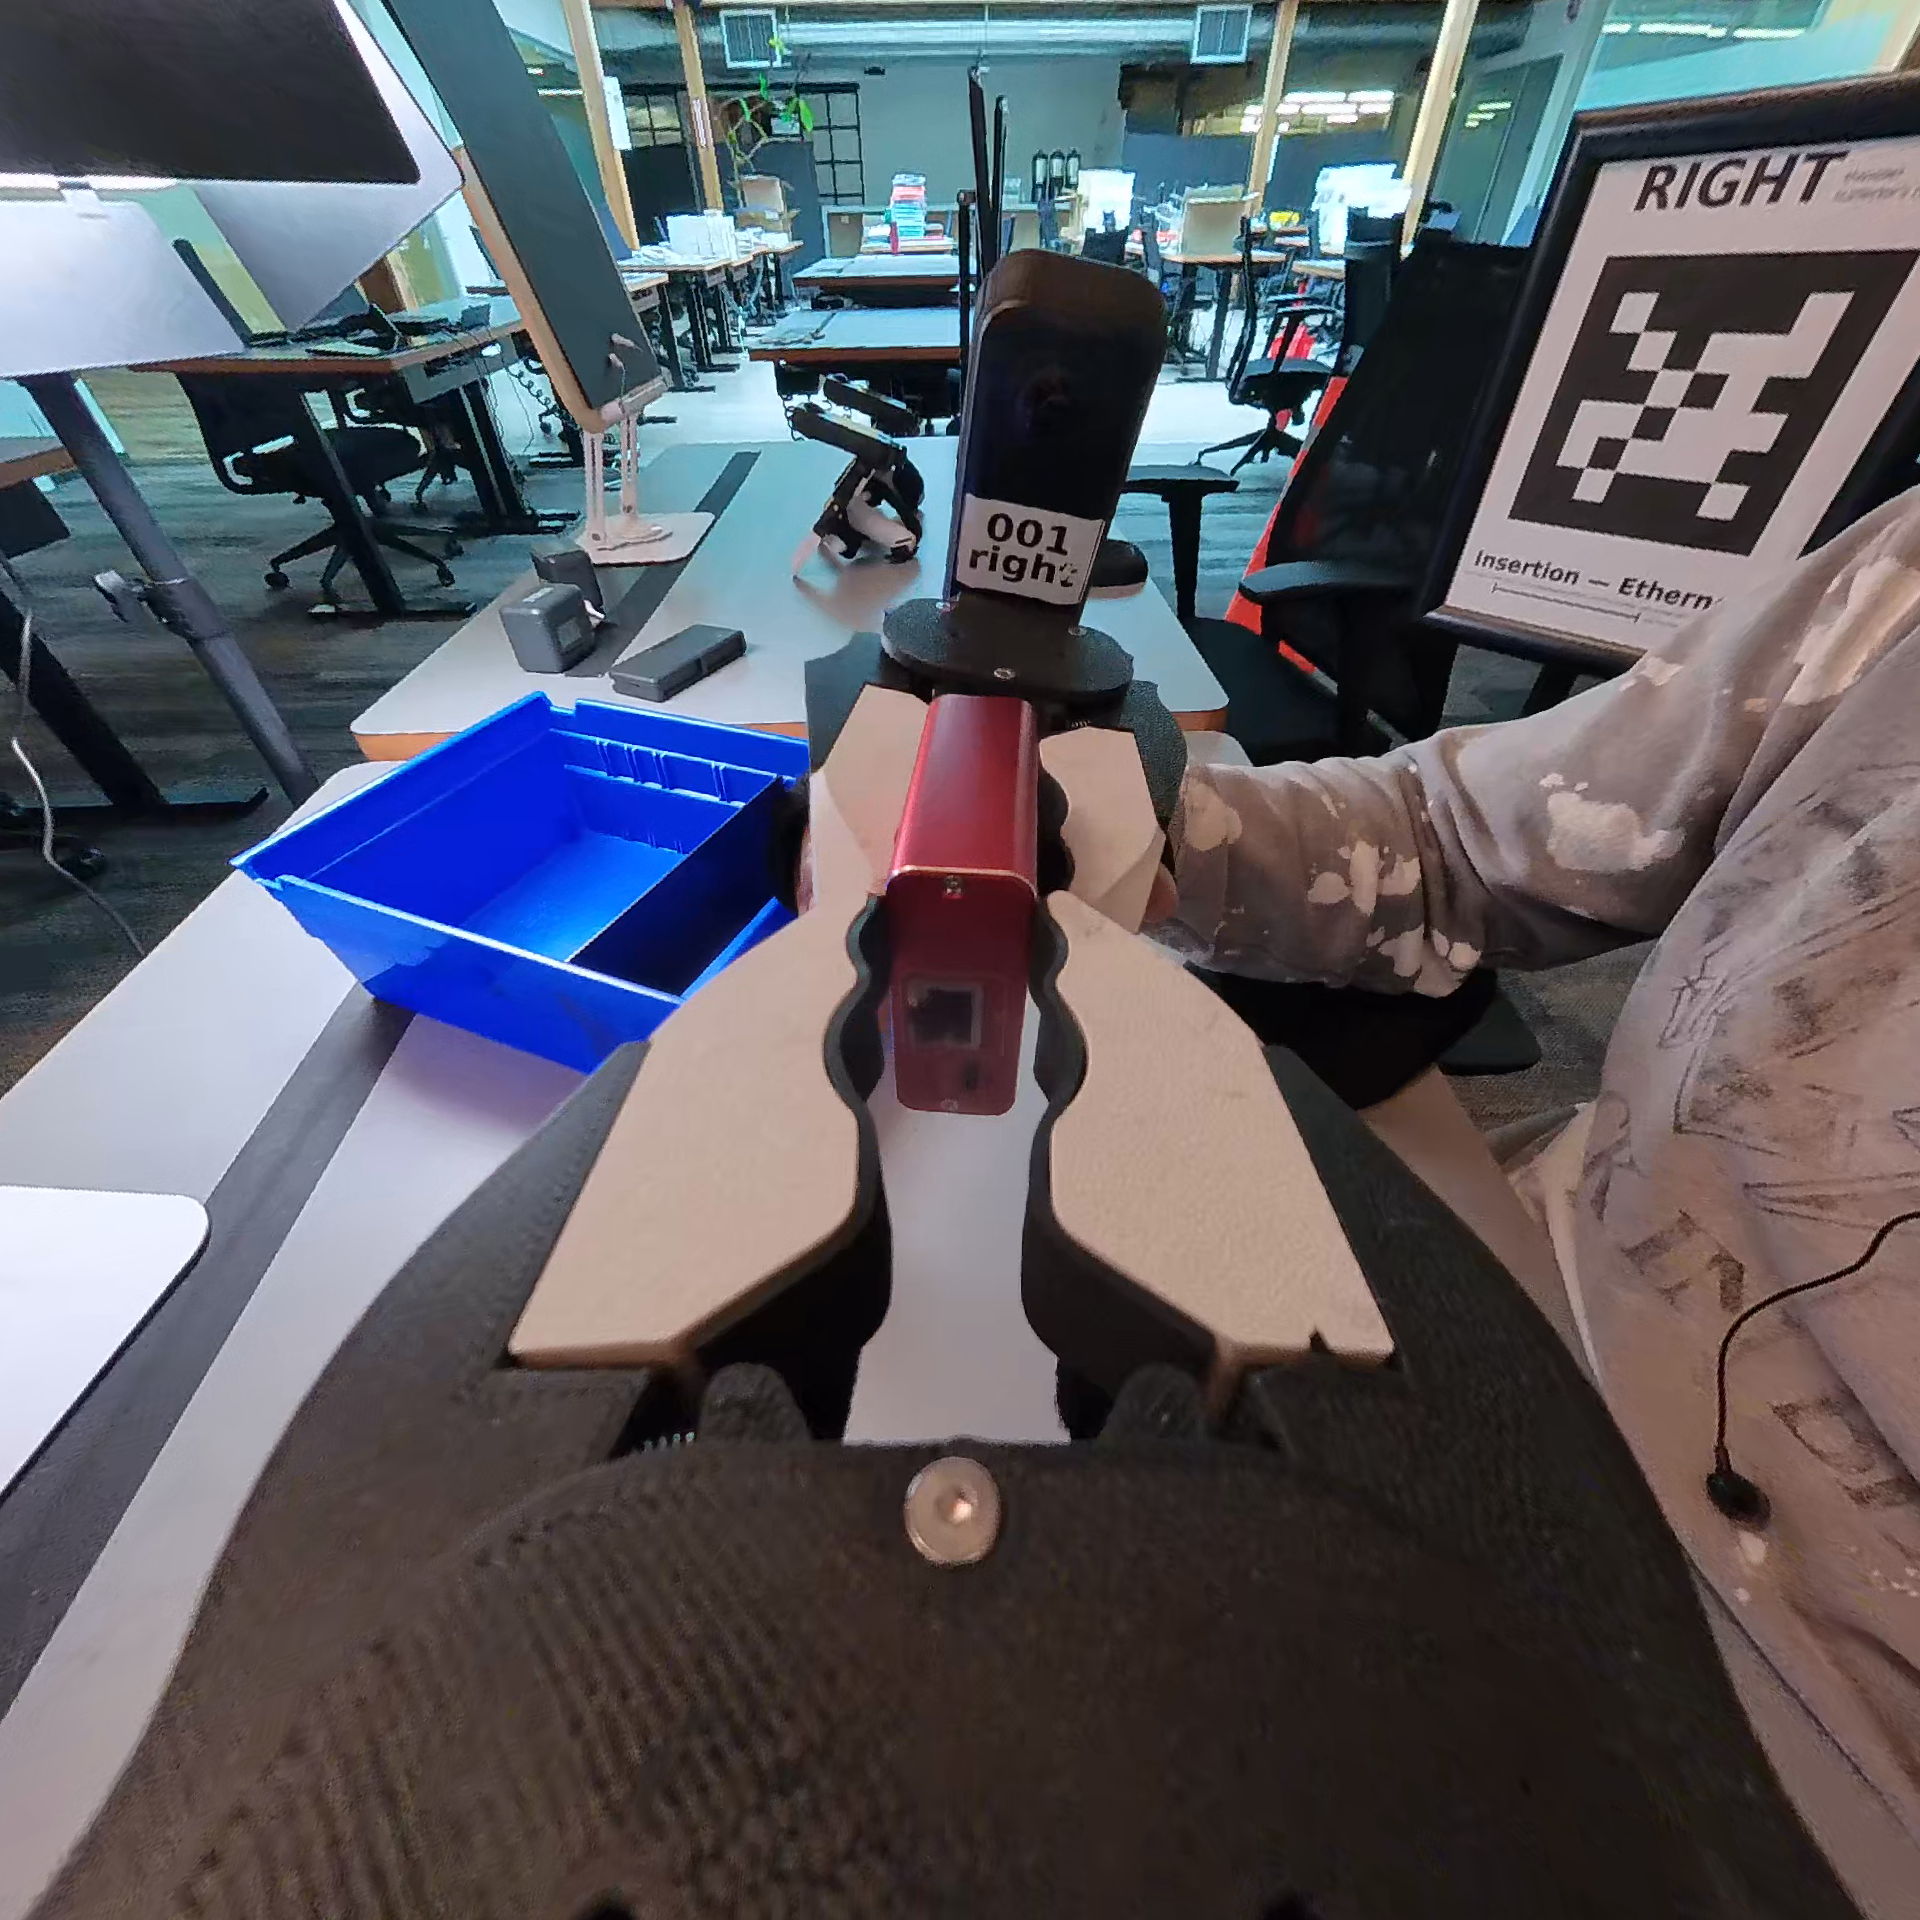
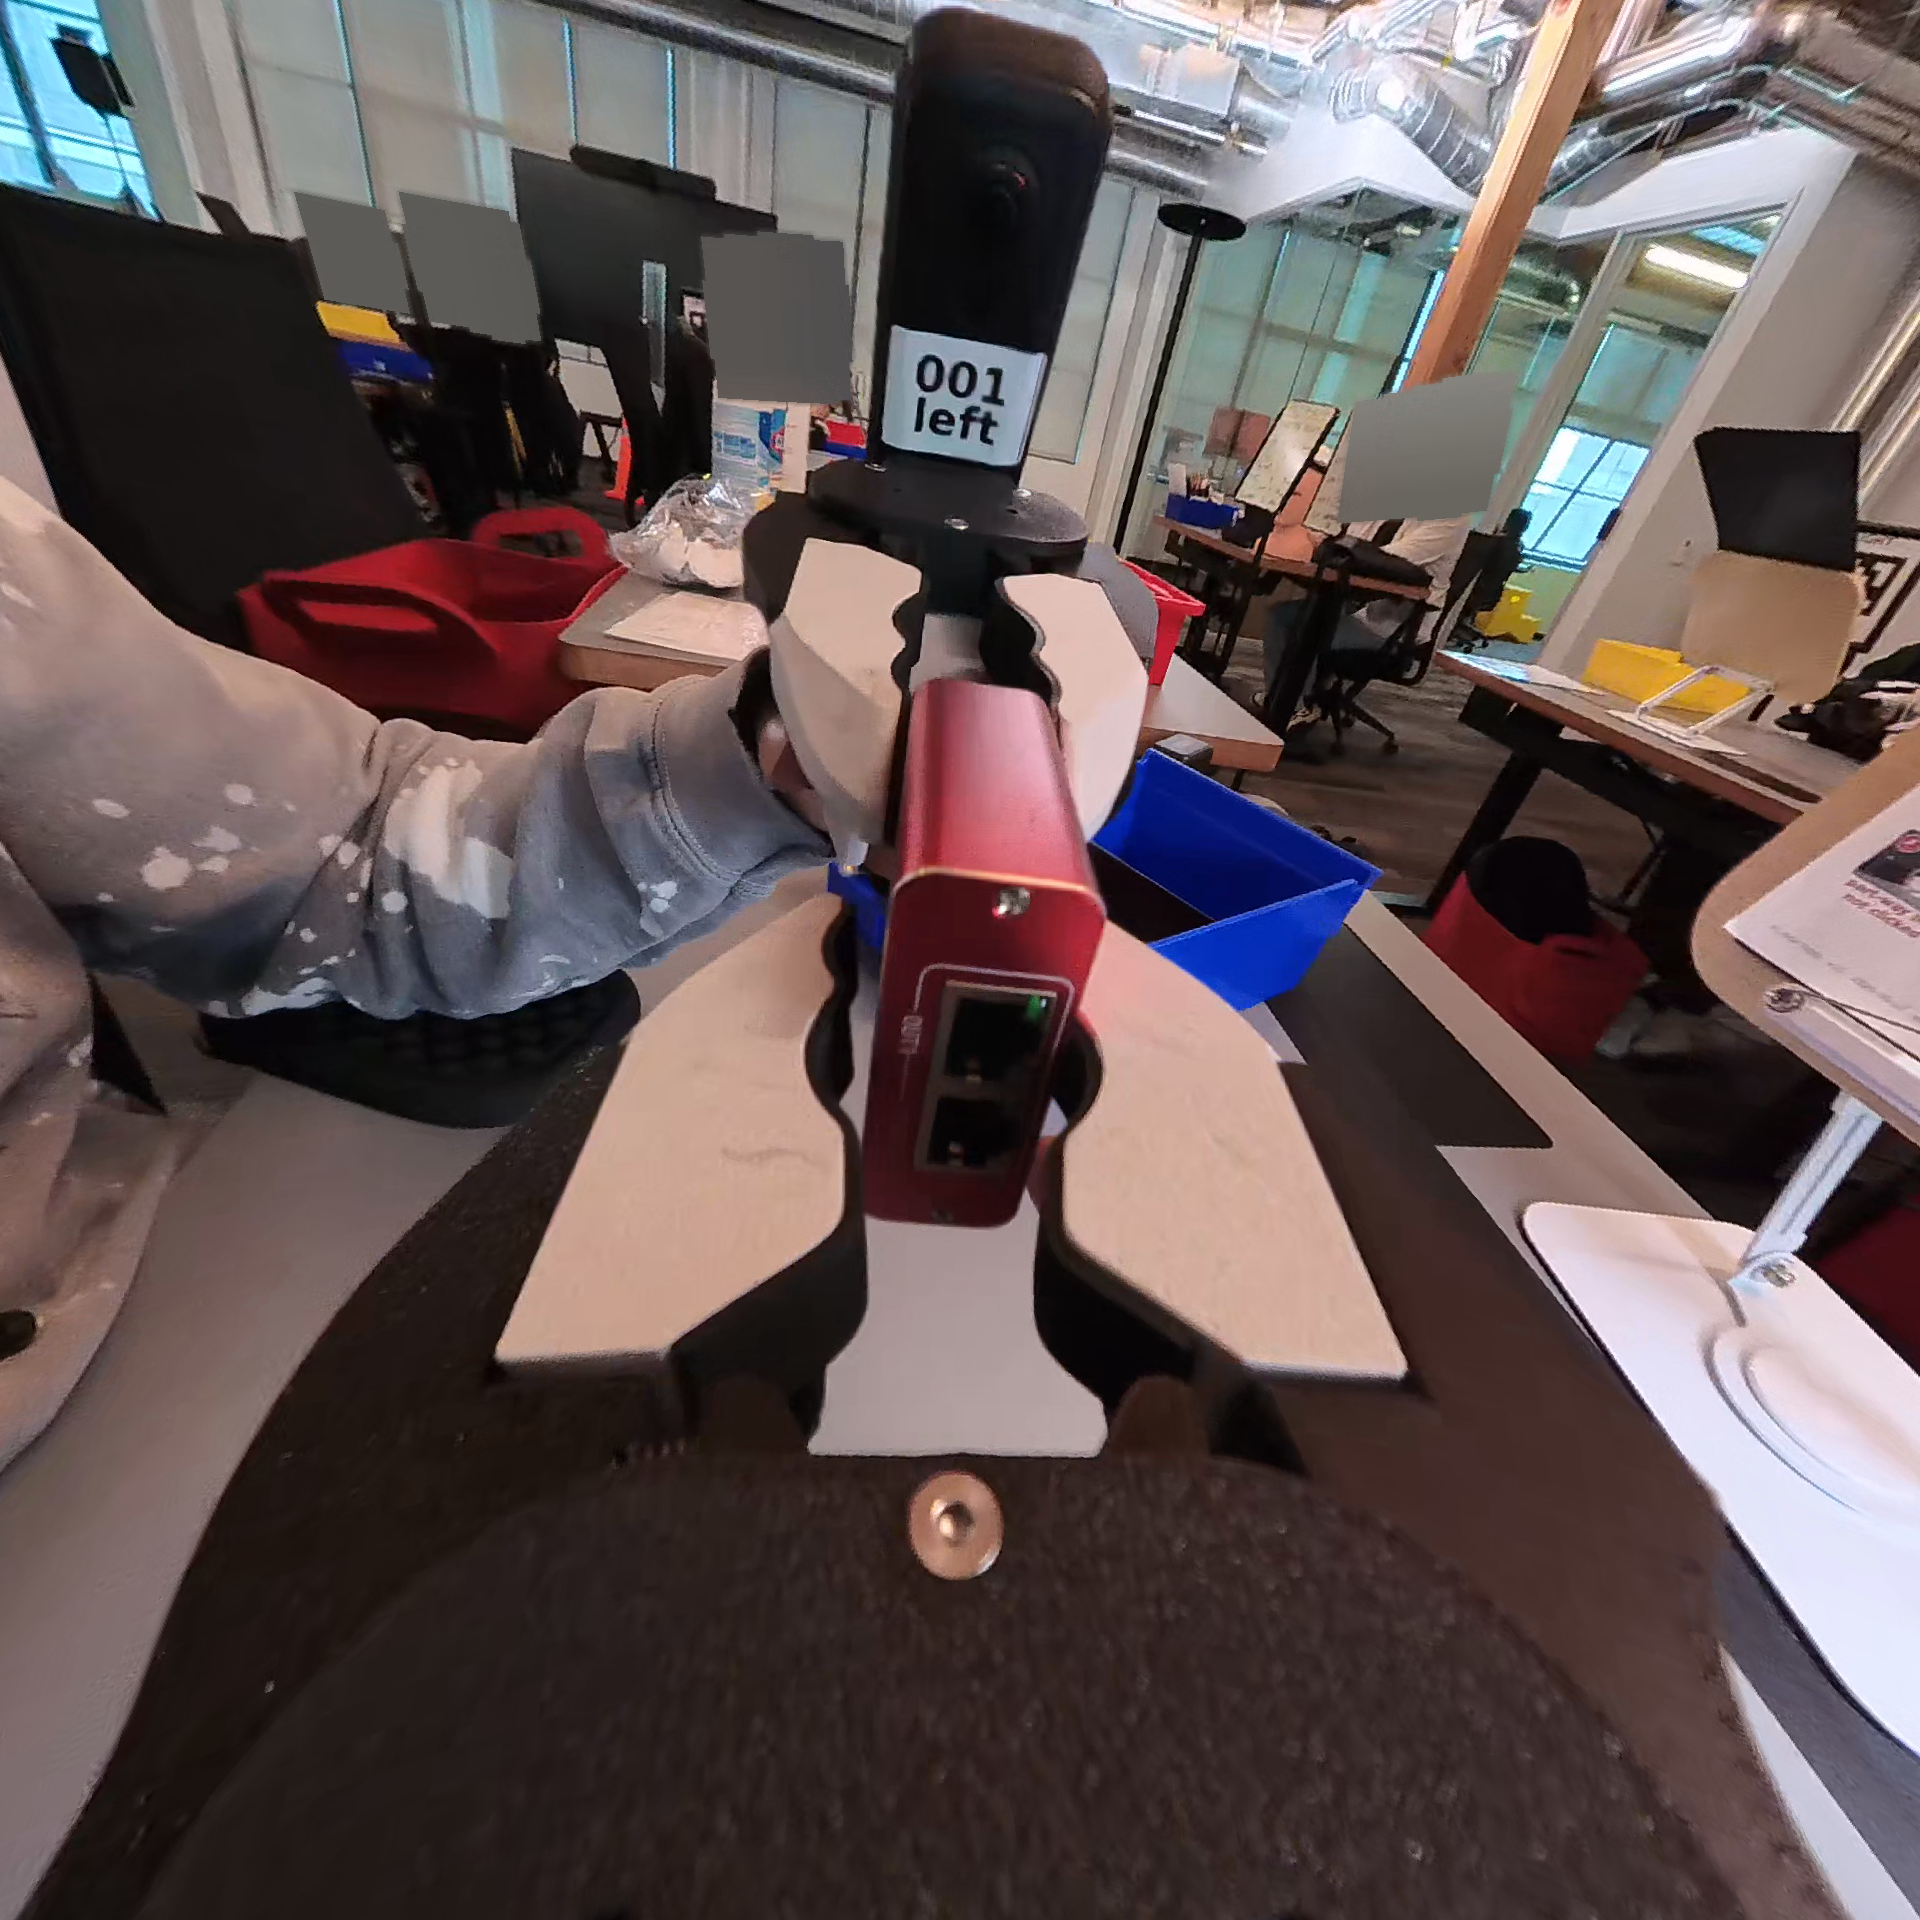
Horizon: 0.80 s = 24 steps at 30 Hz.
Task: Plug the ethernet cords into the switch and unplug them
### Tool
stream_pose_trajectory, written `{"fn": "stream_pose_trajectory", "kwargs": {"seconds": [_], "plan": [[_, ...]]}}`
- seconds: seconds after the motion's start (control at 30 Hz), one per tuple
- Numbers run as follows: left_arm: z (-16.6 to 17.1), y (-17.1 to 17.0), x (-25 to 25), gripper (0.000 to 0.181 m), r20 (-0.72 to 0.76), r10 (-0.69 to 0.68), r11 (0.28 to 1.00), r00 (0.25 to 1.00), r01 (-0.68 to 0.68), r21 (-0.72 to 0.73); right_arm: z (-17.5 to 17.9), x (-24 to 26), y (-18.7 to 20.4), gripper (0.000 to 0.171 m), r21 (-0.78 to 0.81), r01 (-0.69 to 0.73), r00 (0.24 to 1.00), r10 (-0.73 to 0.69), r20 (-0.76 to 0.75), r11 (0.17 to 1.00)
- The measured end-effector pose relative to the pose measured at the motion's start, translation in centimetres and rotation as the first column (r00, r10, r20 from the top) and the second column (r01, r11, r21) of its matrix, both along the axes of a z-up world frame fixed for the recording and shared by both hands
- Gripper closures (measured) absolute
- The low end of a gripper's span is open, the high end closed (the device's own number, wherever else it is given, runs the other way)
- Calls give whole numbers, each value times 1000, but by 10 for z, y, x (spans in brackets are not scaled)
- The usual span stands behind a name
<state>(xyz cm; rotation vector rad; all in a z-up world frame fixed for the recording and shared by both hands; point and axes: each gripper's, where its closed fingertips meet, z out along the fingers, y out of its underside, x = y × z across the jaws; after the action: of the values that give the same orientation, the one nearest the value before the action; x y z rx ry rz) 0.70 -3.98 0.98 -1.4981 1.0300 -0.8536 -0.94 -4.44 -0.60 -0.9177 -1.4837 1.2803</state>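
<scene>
A red metal switch (image 1: 961,810) is held in the air between both grippers, end to end, above the grey table (image 1: 187,1049). My left gripper (image 1: 956,935) is shut on the end with a single port. My right gripper (image 2: 971,925) is shut on the other end of the switch (image 2: 987,800), which has two stacked ports and a small green light. Each gripper shows in the other's view: the right one in the left wrist view (image 1: 977,831), the left one in the right wrist view (image 2: 977,748). No ethernet cord is in view.
An empty blue divided bin (image 1: 540,862) sits on the table just beyond the switch; it also shows in the right wrist view (image 2: 1236,883). A person's speckled grey sleeve (image 1: 1455,831) reaches in. A framed marker sign (image 1: 1714,395) stands at right. A white stand base (image 2: 1662,1351) is nearby.
</scene>
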Motion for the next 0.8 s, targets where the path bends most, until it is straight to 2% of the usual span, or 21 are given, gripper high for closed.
{"fn": "stream_pose_trajectory", "kwargs": {"seconds": [0.3, 0.4, 0.47, 0.57, 0.7, 0.8], "plan": [[1, -5, -4, 155, -65, 44, 999, 997, -44, 2, -2, -3, -2, 143, -21, -11, 1000, 11, -11, 1000], [22, -3, -37, 150, -47, 148, 987, 988, -145, 64, 5, 5, 6, 142, -42, -5, 999, 3, -43, 999], [19, 6, -75, 148, -121, 258, 966, 959, -252, 56, 16, 15, 16, 142, -80, 1, 996, -8, -88, 997], [-20, 28, -143, 148, -348, 399, 908, 848, -417, 26, 26, 27, 29, 143, -112, 17, 991, -32, -132, 994], [-105, 31, -214, 149, -648, 340, 869, 681, -491, -61, 34, 36, 35, 143, -139, 17, 985, -40, -166, 990], [-148, 29, -254, 151, -767, 267, 860, 584, -504, -84, 34, 37, 37, 143, -155, 9, 984, -36, -175, 988]]}}
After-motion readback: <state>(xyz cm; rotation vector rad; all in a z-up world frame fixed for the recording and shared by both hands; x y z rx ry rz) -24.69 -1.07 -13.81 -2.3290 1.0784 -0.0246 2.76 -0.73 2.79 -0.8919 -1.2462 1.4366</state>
